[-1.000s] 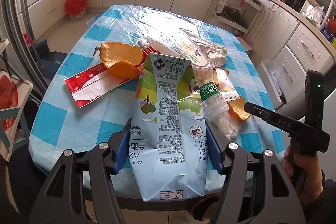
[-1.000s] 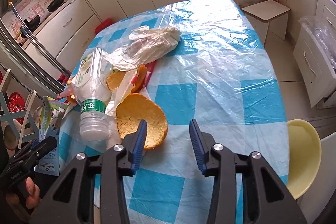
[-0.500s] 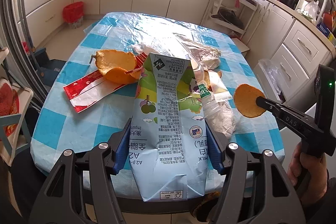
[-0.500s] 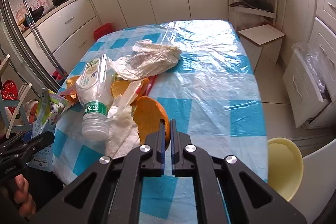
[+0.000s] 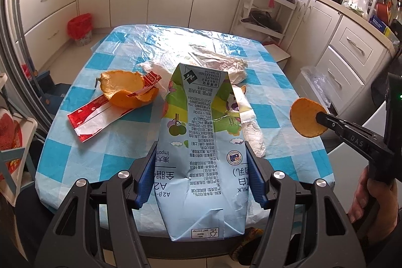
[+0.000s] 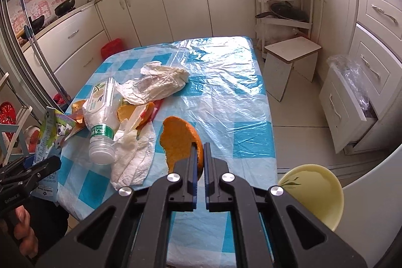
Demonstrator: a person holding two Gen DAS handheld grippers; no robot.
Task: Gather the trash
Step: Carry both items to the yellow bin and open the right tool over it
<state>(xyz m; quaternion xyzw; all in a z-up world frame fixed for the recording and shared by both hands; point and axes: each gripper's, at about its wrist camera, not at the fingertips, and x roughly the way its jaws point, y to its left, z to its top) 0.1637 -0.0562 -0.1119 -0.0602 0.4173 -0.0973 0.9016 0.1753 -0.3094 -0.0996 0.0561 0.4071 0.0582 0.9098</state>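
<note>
My left gripper (image 5: 199,172) is shut on a light-blue milk carton (image 5: 201,142), held above the near edge of the table (image 5: 65,142). My right gripper (image 6: 199,148) is shut on a round orange peel (image 6: 179,140), lifted off the table; the same peel (image 5: 305,117) shows at the right in the left wrist view. On the checked cloth lie a clear plastic bottle (image 6: 99,117), a white paper towel (image 6: 133,157), a crumpled plastic bag (image 6: 155,84), a larger orange peel (image 5: 125,89) and a red-and-white wrapper (image 5: 93,117).
A yellow bowl-shaped seat (image 6: 314,192) stands at the table's near right corner. A white stool (image 6: 289,62) and an open drawer (image 6: 351,104) lined with plastic are on the right. A red bin (image 5: 80,28) stands on the floor by the far cabinets.
My right gripper closed on the round orange peel and lifted it up off the table. The left gripper kept its hold on the milk carton and drew back slightly.
</note>
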